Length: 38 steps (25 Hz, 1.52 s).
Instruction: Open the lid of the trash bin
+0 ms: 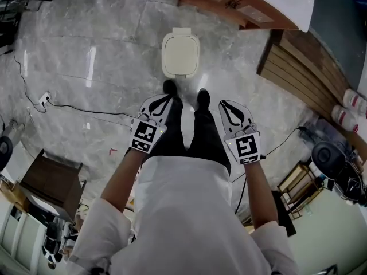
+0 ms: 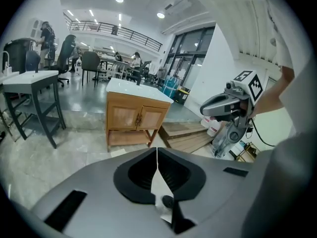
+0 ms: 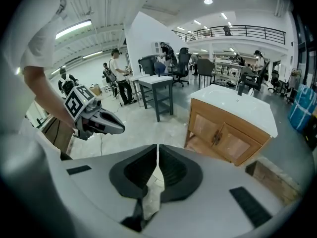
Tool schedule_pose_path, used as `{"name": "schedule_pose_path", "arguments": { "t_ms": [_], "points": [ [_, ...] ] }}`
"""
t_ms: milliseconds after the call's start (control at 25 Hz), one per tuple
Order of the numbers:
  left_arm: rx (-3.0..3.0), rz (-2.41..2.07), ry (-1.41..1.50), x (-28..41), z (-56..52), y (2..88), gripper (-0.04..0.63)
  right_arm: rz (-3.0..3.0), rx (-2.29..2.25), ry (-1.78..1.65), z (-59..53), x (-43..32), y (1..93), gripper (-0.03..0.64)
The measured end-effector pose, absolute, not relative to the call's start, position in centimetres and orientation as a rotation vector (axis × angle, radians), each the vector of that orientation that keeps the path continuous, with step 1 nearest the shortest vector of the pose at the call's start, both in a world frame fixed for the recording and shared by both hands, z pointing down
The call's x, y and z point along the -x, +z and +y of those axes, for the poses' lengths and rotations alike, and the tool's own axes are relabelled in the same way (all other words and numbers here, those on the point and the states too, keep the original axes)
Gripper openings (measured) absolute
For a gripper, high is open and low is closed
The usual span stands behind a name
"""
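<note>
The trash bin (image 1: pixel 180 52) is cream-coloured and stands on the grey marble floor just ahead of the person's black shoes (image 1: pixel 170 87); its lid lies flat and closed. My left gripper (image 1: pixel 163 99) is held at waist height, left of the legs, pointing toward the bin but well short of it. My right gripper (image 1: pixel 228 104) is held likewise on the right. In the left gripper view the jaws (image 2: pixel 157 150) meet with nothing between them, and the right gripper (image 2: pixel 229 104) shows alongside. The right gripper view's jaws (image 3: pixel 157 148) also meet empty, with the left gripper (image 3: pixel 98 121) beside them.
A wooden cabinet (image 1: pixel 229 4) with a white top (image 3: pixel 233 103) stands behind the bin. Stacked wooden planks (image 1: pixel 298 67) lie to the right. A black cable (image 1: pixel 74 107) runs across the floor at left. Cluttered equipment (image 1: pixel 335 165) sits at the far right.
</note>
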<state>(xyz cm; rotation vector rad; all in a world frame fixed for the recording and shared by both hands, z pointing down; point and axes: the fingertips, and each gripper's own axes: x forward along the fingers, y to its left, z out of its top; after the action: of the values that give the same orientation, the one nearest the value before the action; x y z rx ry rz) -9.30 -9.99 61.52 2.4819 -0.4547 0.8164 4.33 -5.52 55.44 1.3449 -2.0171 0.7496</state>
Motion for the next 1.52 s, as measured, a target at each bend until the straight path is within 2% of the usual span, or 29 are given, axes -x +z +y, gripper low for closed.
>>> {"name": "schedule_pose_path", "arguments": {
  "t_ms": [920,1520],
  "points": [
    [-2.329,-0.4,1.18,8.1,-6.0,82.6,0.02,-1.884,-1.455,1.06,-1.6,-4.9,69.4,0.035],
    [-2.311,-0.385,1.281,7.1,-4.8,91.0,0.02,-1.878,-1.446,1.164,1.0,-3.8,77.0,0.035]
  ]
}}
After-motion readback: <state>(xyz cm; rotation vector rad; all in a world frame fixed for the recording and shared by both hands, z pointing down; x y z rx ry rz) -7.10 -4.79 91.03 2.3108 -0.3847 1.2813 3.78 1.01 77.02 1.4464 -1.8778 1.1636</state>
